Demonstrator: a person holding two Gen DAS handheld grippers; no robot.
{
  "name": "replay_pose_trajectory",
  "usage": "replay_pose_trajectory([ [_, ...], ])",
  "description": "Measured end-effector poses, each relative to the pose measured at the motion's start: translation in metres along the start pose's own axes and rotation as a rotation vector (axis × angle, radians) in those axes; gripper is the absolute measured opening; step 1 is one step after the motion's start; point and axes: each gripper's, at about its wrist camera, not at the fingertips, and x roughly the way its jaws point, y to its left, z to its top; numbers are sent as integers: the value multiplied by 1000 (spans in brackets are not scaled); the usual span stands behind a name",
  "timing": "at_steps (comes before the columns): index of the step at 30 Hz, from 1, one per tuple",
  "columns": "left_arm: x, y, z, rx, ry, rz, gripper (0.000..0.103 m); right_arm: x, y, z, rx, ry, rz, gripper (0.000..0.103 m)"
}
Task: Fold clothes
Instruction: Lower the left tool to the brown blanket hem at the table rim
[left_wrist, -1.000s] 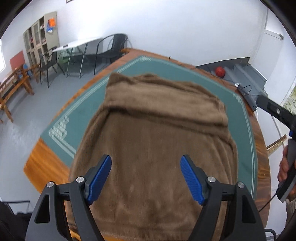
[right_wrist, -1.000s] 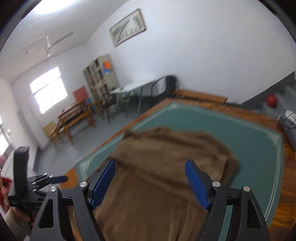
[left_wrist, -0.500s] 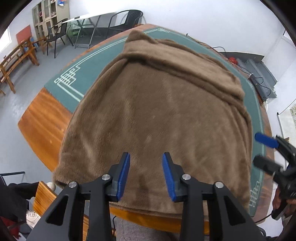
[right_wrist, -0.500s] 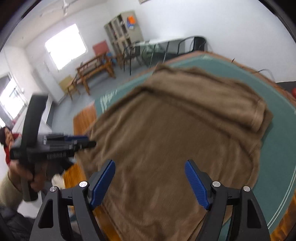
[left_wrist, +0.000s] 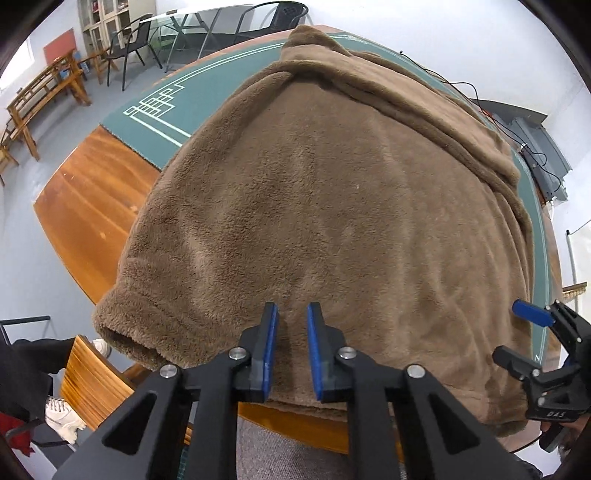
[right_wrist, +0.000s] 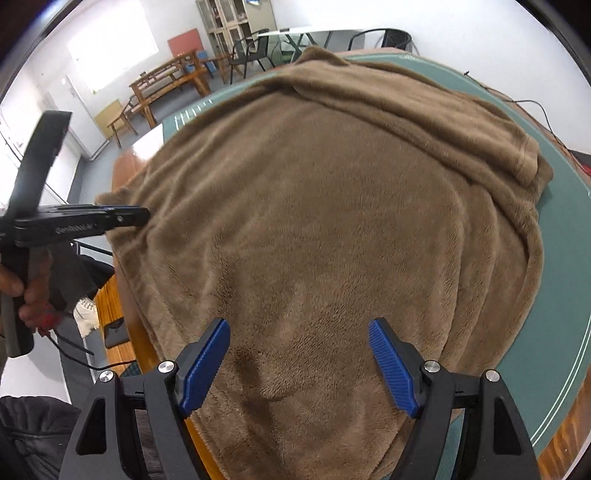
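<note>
A brown fleece garment lies spread over a green mat on a wooden table, with its near edge hanging over the table's front and its far part folded into a thick band toward the back. An open cuff sticks out at the near left corner, past the table edge. The left gripper hovers over the near hem with its blue pads drawn close together, a narrow gap between them; no cloth shows between the pads. The right gripper hangs above the near right part of the garment with its fingers spread wide and nothing between them. In the right wrist view a hand grips the handle of the left gripper beside the garment's left edge. A white shoe shows below the table at left. Chairs and a wooden bench stand well apart in the background.
</note>
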Motion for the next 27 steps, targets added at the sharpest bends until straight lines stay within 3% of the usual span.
replay_pose_trajectory([
  [11,10,7,-12,21,11,25,13,16,4,-11,-32,57,-54,80],
  [22,6,18,-21,-13,-24,-31,13,25,13,-15,-64,50,-99,99],
  [27,3,31,-26,-33,-40,-75,13,26,14,-16,-62,40,-110,101],
])
